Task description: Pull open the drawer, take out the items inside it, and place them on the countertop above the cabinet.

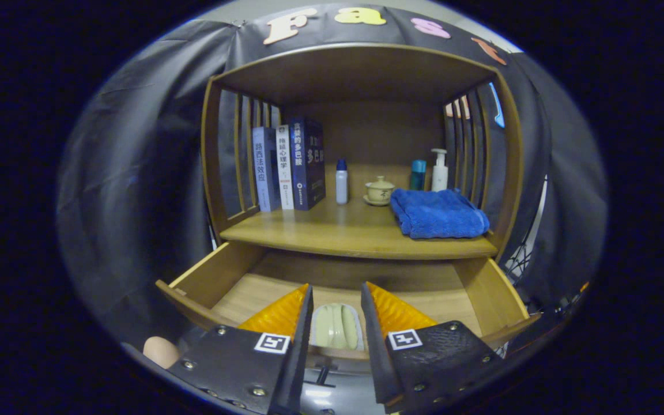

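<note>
The drawer (pixel 217 276) stands pulled open, low in the frame. The gripper (pixel 336 323) hangs over it, fingers spread and empty — a pale green item in a white tray (pixel 336 327) lies straight below between them, its long axis running along the fingers, the countertop (pixel 332 233) just above.
</note>
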{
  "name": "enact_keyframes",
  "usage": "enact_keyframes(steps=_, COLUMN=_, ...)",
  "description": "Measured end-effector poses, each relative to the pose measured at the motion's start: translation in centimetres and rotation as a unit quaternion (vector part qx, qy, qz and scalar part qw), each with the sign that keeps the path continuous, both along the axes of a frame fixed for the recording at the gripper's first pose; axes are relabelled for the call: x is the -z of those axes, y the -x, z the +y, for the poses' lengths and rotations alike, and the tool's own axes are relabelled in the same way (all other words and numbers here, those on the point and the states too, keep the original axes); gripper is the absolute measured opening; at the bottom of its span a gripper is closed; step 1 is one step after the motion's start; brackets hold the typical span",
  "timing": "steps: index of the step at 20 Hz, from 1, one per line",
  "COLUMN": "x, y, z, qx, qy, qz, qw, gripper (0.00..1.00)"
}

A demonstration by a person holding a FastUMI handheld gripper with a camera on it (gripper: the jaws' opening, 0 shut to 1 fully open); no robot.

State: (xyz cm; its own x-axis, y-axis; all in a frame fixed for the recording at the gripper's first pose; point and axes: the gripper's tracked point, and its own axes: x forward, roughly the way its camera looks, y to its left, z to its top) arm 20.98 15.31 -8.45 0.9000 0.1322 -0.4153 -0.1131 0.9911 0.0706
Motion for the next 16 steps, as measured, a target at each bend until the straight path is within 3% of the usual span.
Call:
enact_keyframes(steps=5, x=4.4, y=-2.9, z=0.2, qx=-0.001, qy=0.009, qz=0.091, qw=0.996, gripper=0.48)
enact_keyframes(steps=9, x=8.2, y=-3.5, z=1.4, qx=-0.034, qy=0.037, qz=0.157, qw=0.986, gripper=0.48)
enact_keyframes(steps=16, x=11.7, y=-4.3, z=1.4, qx=-0.056, qy=0.071, qz=0.228, qw=0.969, gripper=0.48)
